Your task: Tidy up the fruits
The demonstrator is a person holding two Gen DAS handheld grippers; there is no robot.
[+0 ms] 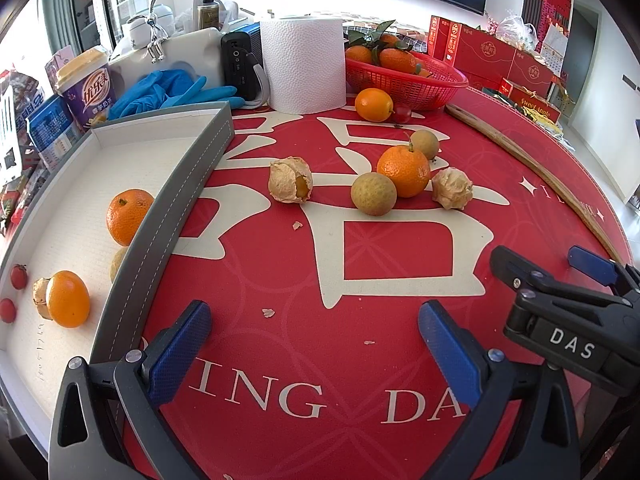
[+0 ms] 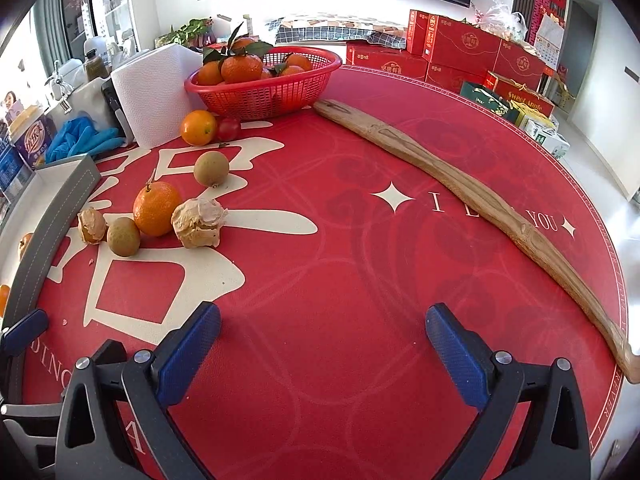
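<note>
So the whole scene sits on a round red table mat with big cream lettering (image 2: 360,240), in a bright room with a large screen on the back wall and stacked red gift boxes (image 2: 460,48) off to the right. Far left there's a grey-rimmed shallow tray with a white floor (image 1: 192,184) already holding an orange mandarin (image 1: 128,216), an oval orange kumquat (image 1: 68,300) and a couple of tiny red cherry tomatoes (image 1: 18,276). Just right of its rim, loose on the mat, lies a papery-husked physalis (image 1: 290,180), then a cluster: two brownish-green round fruits, a stemmed mandarin (image 1: 404,170) and another husked one, touching or nearly so. Behind them stand a white paper towel roll (image 1: 304,64) and a red plastic mesh basket of leafy mandarins (image 2: 264,80). A long curved wooden stick (image 2: 460,192) runs along the right edge. Both the left gripper (image 1: 314,344) and right gripper (image 2: 322,348) hang spread wide with nothing between the blue pads, over bare mat.
</note>
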